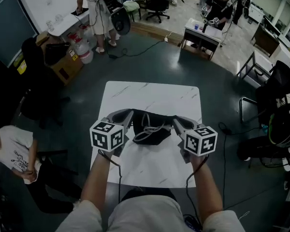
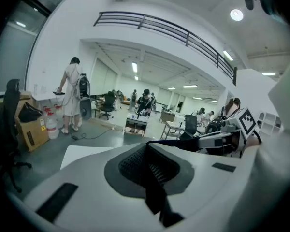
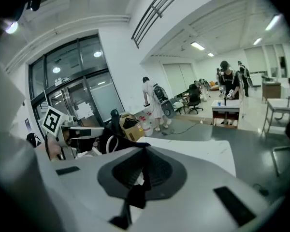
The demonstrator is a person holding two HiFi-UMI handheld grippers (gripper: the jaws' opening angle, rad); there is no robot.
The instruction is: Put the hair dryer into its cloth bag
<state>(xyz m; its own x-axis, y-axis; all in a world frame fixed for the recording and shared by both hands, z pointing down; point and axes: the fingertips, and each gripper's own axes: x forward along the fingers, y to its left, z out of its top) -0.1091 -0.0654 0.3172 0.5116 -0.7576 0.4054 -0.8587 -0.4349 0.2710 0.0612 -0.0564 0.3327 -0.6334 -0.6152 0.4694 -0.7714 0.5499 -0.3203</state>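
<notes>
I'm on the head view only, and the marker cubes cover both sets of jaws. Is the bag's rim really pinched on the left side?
Observer: Yes. In the left gripper view, the left gripper has its jaws closed on a dark strip of the cloth bag, which comes out between the pads towards the camera.
Operator: And the right side?
Observer: Same there. In the right gripper view, the right gripper has its jaws closed on the bag's black fabric. A small pale patch shows beside the fabric at the pads, and I can't tell what it is.
</notes>
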